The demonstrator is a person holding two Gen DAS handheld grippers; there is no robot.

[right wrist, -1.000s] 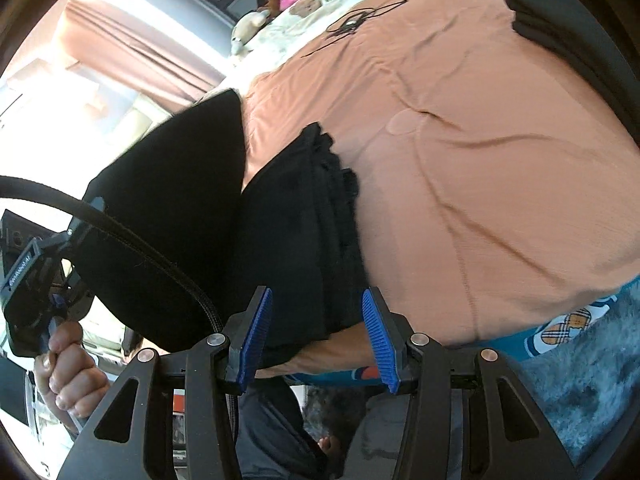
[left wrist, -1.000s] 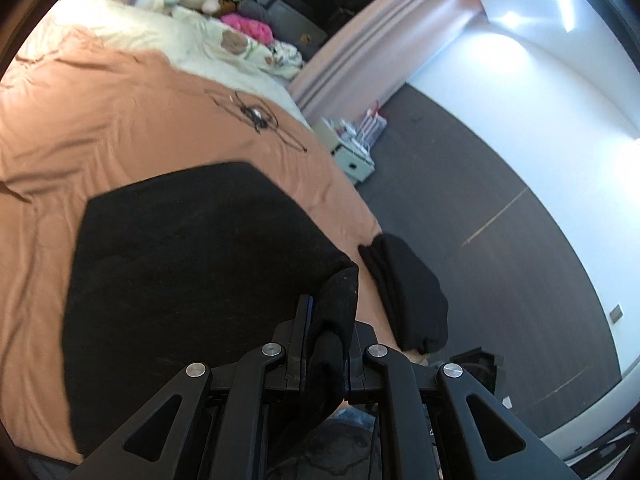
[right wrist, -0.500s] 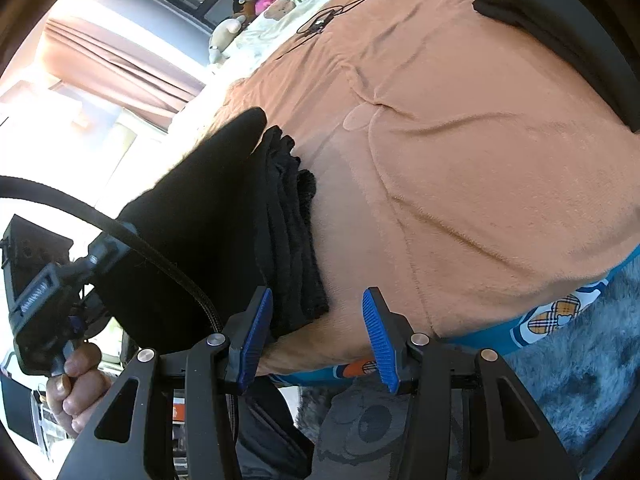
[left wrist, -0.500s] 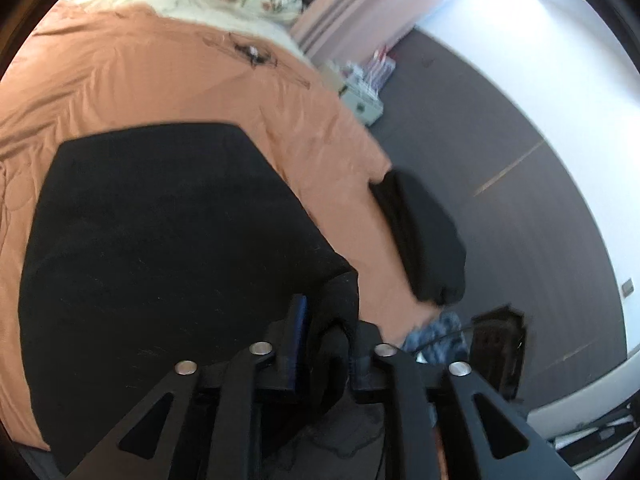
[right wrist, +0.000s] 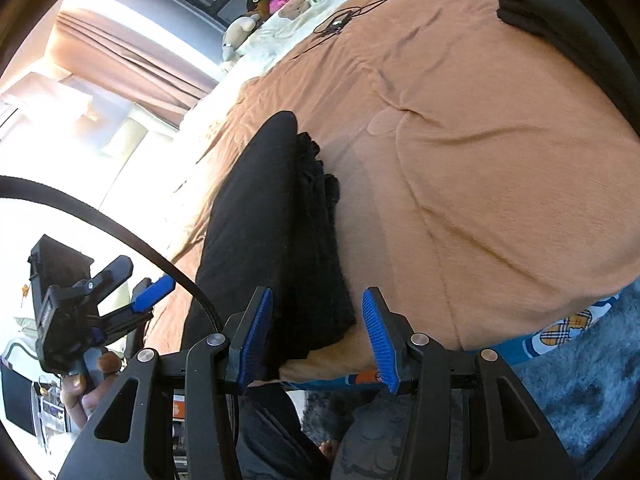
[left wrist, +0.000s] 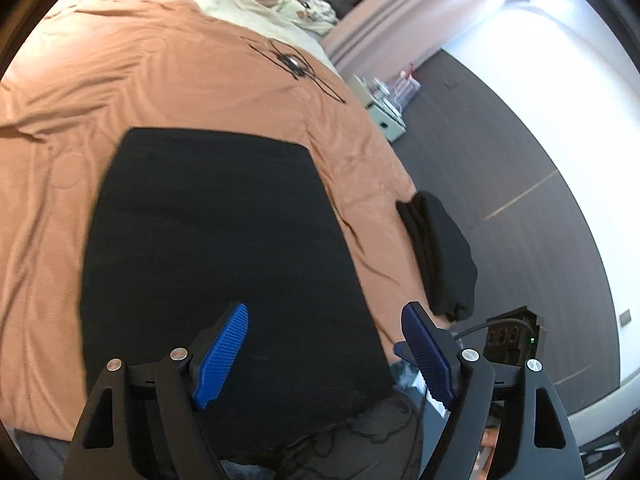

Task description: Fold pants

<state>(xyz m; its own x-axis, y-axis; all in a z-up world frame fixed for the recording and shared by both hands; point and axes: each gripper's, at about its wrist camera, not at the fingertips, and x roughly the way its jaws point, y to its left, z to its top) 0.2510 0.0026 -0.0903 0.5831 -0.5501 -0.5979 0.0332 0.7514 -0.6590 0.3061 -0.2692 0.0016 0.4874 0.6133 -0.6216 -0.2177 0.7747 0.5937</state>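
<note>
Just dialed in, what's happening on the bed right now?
A person is folding black pants on the orange bedspread. Both are open and hold nothing: the left hand-held gripper hovers over the flat folded panel, and the right hand-held gripper straddles the pants' layered edge at the near side. A second dark folded garment lies at the bed's edge.

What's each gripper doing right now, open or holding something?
Left gripper: open, holding nothing, above the black pants.
Right gripper: open, holding nothing, jaws on either side of the pants' edge.
</note>
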